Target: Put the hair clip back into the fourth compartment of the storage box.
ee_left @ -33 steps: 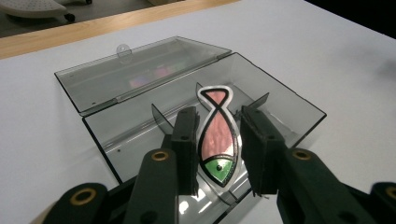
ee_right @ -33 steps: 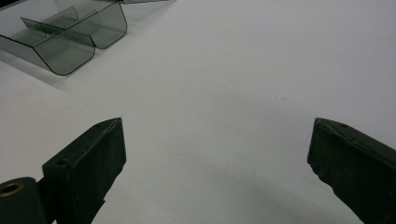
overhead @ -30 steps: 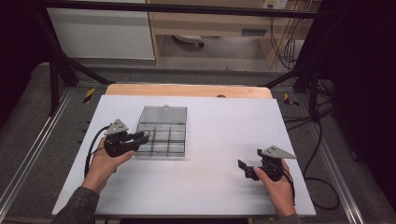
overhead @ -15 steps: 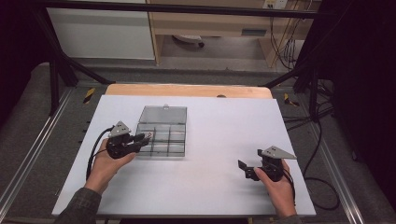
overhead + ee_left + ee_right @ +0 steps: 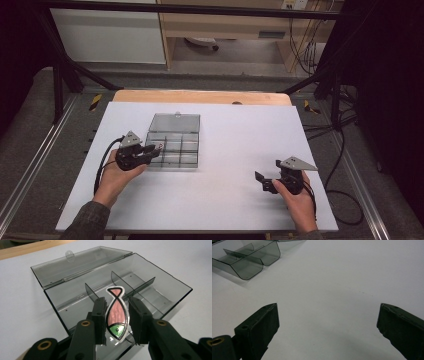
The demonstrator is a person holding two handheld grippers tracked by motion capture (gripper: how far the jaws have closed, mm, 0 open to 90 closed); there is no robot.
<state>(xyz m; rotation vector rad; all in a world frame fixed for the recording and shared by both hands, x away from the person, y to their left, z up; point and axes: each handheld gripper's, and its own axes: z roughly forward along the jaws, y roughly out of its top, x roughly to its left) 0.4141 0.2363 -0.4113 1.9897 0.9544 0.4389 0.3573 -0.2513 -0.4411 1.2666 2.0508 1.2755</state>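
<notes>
The left gripper view reveals a pink fish sticker [image 5: 116,315] clamped upright in the left claw [image 5: 117,317] over the compartment box [image 5: 160,280]. The right claw [image 5: 265,181] rests released on the table [image 5: 240,145], well apart.

White table [image 5: 225,200], wooden shelving [image 5: 230,25]

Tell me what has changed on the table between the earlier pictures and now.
Hardly anything. The left hand-held gripper stays shut on the fish-shaped sticker at the near-left edge of the open compartment box, with at most a slight shift. The right hand-held gripper has kept its place on the white table, jaws wide apart and empty. The box has not moved.
</notes>
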